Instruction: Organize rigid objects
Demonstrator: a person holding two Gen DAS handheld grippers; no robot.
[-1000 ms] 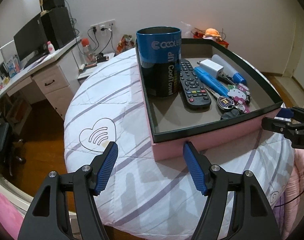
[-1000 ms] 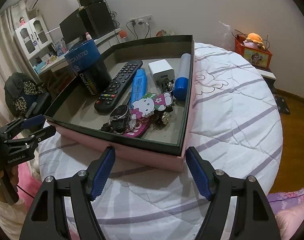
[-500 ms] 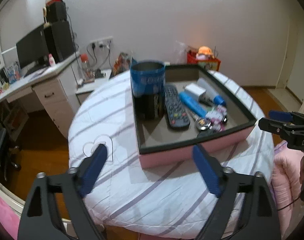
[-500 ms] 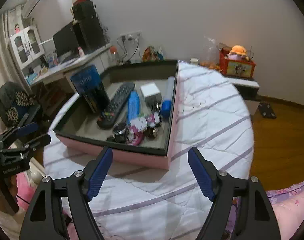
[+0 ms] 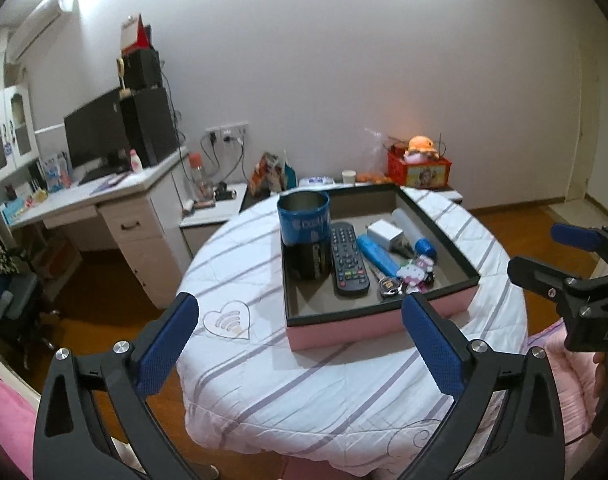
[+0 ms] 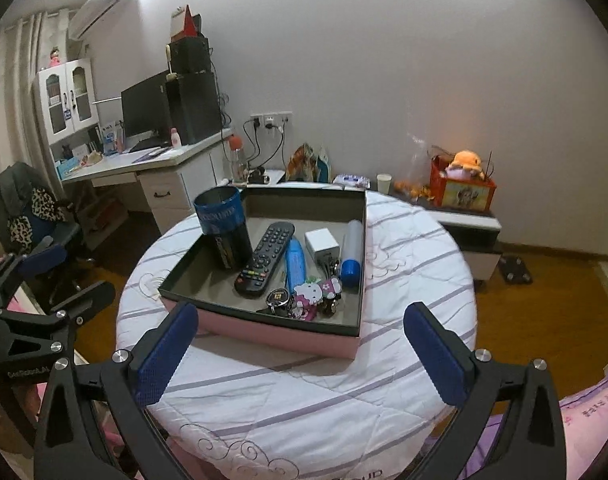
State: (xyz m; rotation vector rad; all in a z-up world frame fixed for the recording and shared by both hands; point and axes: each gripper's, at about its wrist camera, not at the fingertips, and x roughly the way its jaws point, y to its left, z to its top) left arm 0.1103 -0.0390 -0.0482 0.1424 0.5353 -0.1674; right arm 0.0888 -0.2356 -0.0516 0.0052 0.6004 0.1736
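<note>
A pink box [image 5: 379,326] with a dark inside sits on a round white striped bed [image 5: 264,360]. In it stand a blue can [image 5: 304,240], a black remote [image 5: 347,258], a blue pen [image 5: 377,256], a white charger [image 5: 385,234], a blue-capped tube [image 5: 413,232] and a cartoon-cat keychain with keys [image 5: 413,272]. My left gripper [image 5: 300,304] hangs back from the box's near-left corner, jaws opening wide, nothing between them. My right gripper [image 6: 302,314] hangs before the box [image 6: 264,330] on the other side, jaws also opening and empty. Each gripper shows in the other's view: right [image 5: 543,256], left [image 6: 72,274].
A white desk [image 6: 144,168] with a monitor and speakers stands at the back left, with a chair [image 6: 28,216] draped in leopard fabric beside it. A low side table with a red box and plush toy [image 6: 461,184] stands at the back right. Pink bedding lies below both grippers.
Both grippers have drawn back and upward from the pink box, which now looks smaller and farther. Both pairs of jaws have spread wider. The things in the box have not moved.
</note>
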